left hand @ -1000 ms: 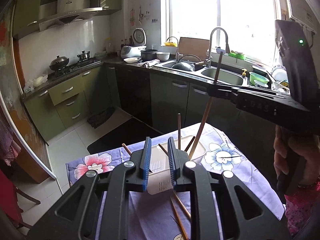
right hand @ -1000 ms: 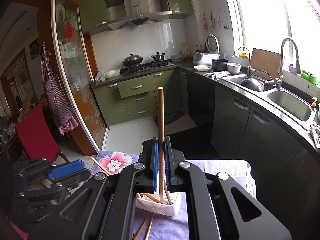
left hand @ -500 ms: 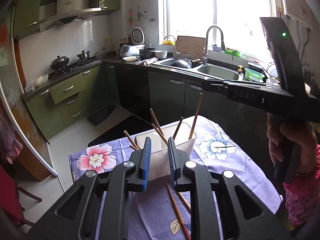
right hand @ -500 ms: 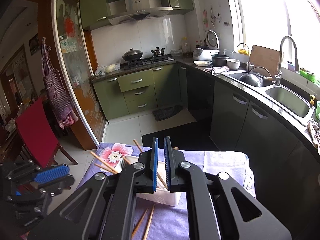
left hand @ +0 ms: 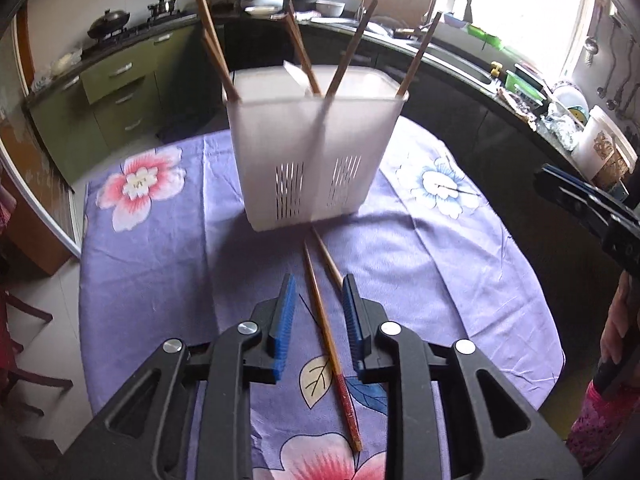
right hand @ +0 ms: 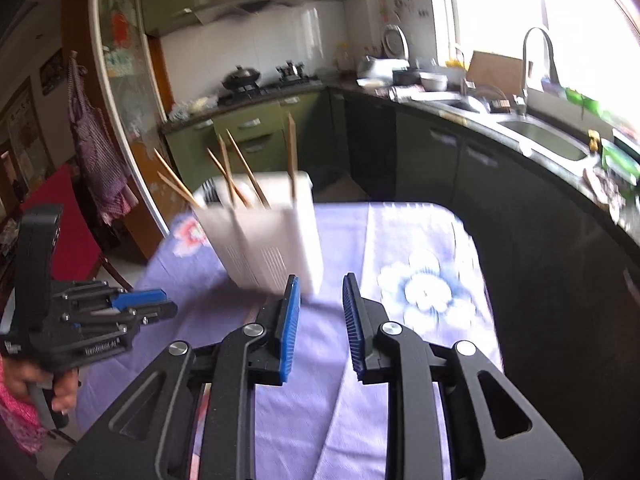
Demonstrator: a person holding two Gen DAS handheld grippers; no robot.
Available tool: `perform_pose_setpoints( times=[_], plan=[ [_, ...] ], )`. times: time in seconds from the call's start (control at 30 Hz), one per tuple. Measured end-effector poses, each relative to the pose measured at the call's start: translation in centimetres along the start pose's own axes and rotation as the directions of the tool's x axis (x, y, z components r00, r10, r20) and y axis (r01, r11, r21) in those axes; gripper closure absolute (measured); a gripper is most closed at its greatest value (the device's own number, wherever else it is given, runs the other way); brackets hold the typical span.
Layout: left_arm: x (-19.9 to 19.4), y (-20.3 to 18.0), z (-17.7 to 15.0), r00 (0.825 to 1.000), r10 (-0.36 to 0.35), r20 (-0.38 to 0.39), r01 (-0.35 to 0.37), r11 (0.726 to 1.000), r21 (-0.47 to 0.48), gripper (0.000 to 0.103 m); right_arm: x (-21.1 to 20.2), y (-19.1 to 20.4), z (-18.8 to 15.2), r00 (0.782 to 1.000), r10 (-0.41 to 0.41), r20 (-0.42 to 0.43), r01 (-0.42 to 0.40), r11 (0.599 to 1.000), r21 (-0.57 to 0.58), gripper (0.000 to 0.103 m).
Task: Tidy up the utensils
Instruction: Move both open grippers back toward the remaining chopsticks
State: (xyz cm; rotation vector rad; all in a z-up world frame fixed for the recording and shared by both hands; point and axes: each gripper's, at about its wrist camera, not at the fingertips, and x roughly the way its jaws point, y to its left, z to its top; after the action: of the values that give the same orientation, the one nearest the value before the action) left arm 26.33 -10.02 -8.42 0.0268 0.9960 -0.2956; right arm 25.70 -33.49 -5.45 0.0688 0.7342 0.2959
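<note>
Left gripper (left hand: 318, 300) angled down, fingers just spreading astride chopstick (left hand: 320, 320) | right gripper (right hand: 320, 300) fingers just spreading, empty

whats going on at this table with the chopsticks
A person with a claw in each hand is sorting chopsticks into a white slotted holder on a purple flowered tablecloth. Several chopsticks already stand in it. Two more chopsticks lie loose on the cloth in front of the holder. The left claw is low over them, its jaws having just been opening and standing either side without pressing on them. The right claw has also just been opening and holds nothing.
</note>
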Motion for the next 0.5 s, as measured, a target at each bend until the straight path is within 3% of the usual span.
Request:
perform_pose_setpoints(
  times=[0.23, 0.5],
  plan=[
    [7.1, 0.1, -0.7, 0.986, 0.038, -0.16, -0.046, 0.998, -0.05, 0.079, 3.0, -2.7, -4.5, 0.995, -0.011, -0.096, 0.015, 0.999, 0.042, 0.08],
    [9.5, -0.3, 0.2, 0.979, 0.075, -0.188, -0.087, 0.994, -0.06, 0.079, 2.9, -4.3, -3.8, 0.996, -0.009, -0.091, 0.015, 0.998, 0.068, 0.08]
  ],
)
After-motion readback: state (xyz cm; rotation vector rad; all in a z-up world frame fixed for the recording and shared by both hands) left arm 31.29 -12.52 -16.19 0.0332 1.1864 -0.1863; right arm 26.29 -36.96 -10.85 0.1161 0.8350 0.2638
